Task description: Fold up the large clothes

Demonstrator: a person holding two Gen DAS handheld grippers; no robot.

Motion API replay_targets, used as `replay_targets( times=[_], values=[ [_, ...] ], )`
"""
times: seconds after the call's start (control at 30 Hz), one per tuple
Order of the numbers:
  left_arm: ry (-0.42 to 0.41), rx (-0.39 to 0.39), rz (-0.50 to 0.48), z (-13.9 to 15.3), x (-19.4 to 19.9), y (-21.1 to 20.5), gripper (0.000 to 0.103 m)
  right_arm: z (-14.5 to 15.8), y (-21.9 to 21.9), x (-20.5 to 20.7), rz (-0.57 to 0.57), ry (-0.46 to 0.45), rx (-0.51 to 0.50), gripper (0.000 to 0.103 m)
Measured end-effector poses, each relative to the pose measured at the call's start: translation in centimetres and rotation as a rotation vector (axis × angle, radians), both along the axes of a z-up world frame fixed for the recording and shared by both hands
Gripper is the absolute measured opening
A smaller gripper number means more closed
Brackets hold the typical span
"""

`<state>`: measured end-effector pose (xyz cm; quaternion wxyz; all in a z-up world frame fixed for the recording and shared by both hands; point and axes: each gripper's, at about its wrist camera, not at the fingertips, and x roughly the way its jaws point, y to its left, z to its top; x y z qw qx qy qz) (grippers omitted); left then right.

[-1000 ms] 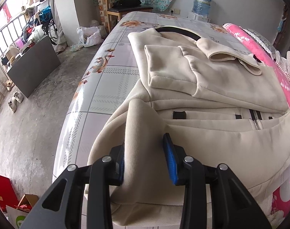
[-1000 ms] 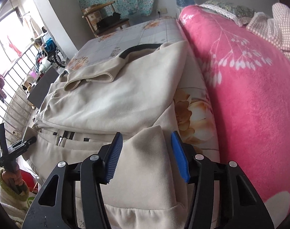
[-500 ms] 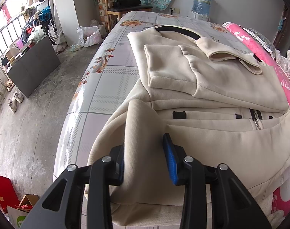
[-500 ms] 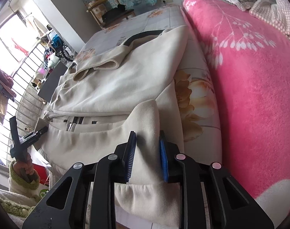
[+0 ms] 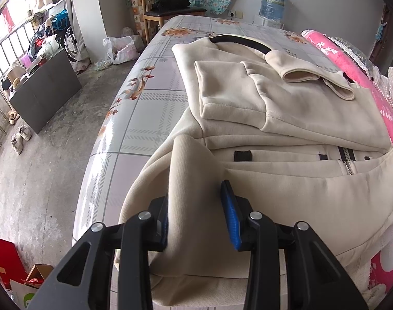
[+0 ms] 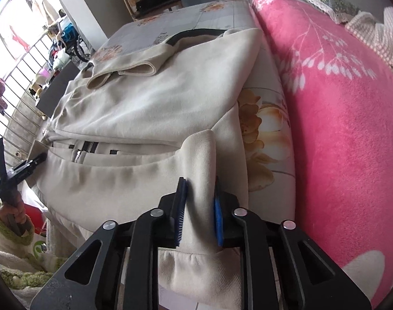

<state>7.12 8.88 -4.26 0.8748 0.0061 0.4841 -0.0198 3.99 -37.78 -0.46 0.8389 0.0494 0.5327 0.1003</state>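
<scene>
The cream jacket (image 5: 287, 188) lies spread across the bed (image 5: 144, 108), its sleeves already laid over the far part, its near hem at the bed's near edge. The left gripper (image 5: 196, 214) is clamped on a raised pleat of the hem at the near left. The right gripper (image 6: 197, 206) is closing on a matching ridge of hem at the near right, with the blue pads (image 6: 217, 217) already pinching the cloth.

The step in hand looks like lifting the near hem and carrying it over to the far side. To do it well, the right grip should finish biting through every layer before any lift. Both hands should then rise together and level, keeping the hem taut between them so the fold line runs straight — just near of the zip (image 5: 347, 164) seems sensible. The pink blanket (image 6: 338, 129) lies just beside the right edge and could snag it.
</scene>
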Motion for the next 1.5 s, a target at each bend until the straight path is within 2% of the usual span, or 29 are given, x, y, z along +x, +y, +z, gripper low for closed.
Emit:
replay_targets(
  times=[0.1, 0.17, 0.23, 0.37, 0.53, 0.7, 0.77, 0.93, 1.5],
  values=[
    [-0.002, 0.008, -0.007, 0.1, -0.1, 0.0, 0.033, 0.8, 1.5, -0.3, 0.013, -0.037, -0.079, 0.004],
    [-0.014, 0.014, -0.001, 0.5, -0.4, 0.1, 0.021, 1.9, 2.2, -0.8, 0.013, -0.083, -0.114, 0.003],
    [-0.022, -0.048, 0.015, 1.3, -0.9, 1.0, 0.014, 3.0, 2.4, -1.3, -0.003, -0.125, -0.127, 0.003],
    [-0.008, -0.085, 0.006, 1.9, -1.1, 1.7, 0.014, 3.7, 1.8, -1.6, -0.033, -0.155, -0.106, 0.003],
    [0.041, -0.038, -0.006, 0.9, -0.5, 1.0, 0.015, 1.3, 2.2, -0.9, -0.044, -0.094, -0.13, 0.004],
    [0.046, 0.032, 0.0, 0.3, -0.5, 0.0, 0.015, 0.7, 2.2, -0.9, -0.046, -0.082, -0.139, 0.005],
    [0.044, 0.046, 0.004, 0.3, -0.4, -0.2, 0.015, 0.5, 2.3, -0.8, -0.044, -0.074, -0.147, 0.01],
    [0.049, 0.053, 0.009, 0.4, -0.3, -0.2, 0.015, 0.1, 2.8, -0.7, -0.032, -0.062, -0.167, 0.014],
    [0.041, 0.076, 0.002, 0.4, -0.5, -0.4, 0.015, -0.7, 3.2, -0.3, -0.026, -0.036, -0.21, 0.015]
  ],
)
